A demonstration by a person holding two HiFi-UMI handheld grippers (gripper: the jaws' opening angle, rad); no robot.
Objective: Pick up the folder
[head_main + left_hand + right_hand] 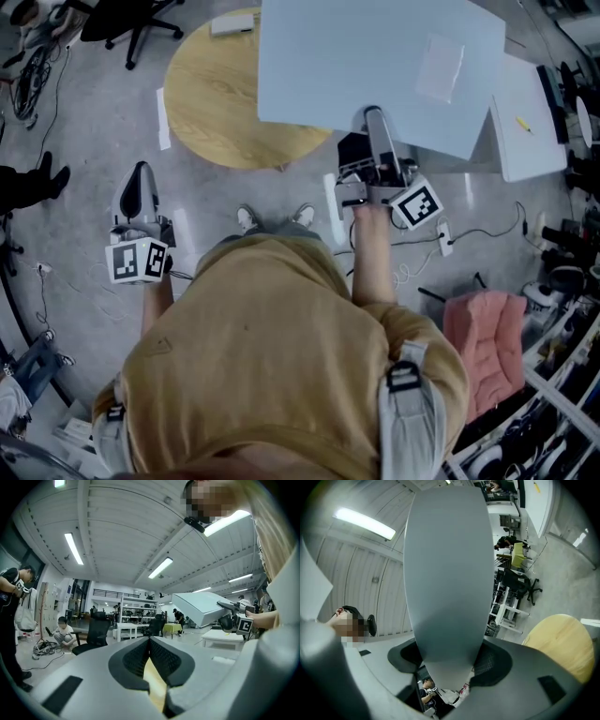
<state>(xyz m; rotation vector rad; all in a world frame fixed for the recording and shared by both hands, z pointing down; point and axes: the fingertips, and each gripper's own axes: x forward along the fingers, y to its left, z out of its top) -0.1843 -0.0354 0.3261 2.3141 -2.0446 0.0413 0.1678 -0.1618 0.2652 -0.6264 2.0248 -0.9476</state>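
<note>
Folder (375, 66), pale grey and flat, upper centre of the head view, overlapping the round wooden desk (216, 103), right tongs (373, 117) clamped on its lower edge, left tongs (139, 178) at middle left, jaws together, holding nothing.

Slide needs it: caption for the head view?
Right gripper holds the folder up over a round table; left gripper shut, empty, at the person's side.

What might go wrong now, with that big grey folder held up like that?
The right gripper pinches the folder at one edge only, so the wide sheet may sag, twist or slip out. It overhangs the round table and the white desk, so a swing might clip them.
</note>
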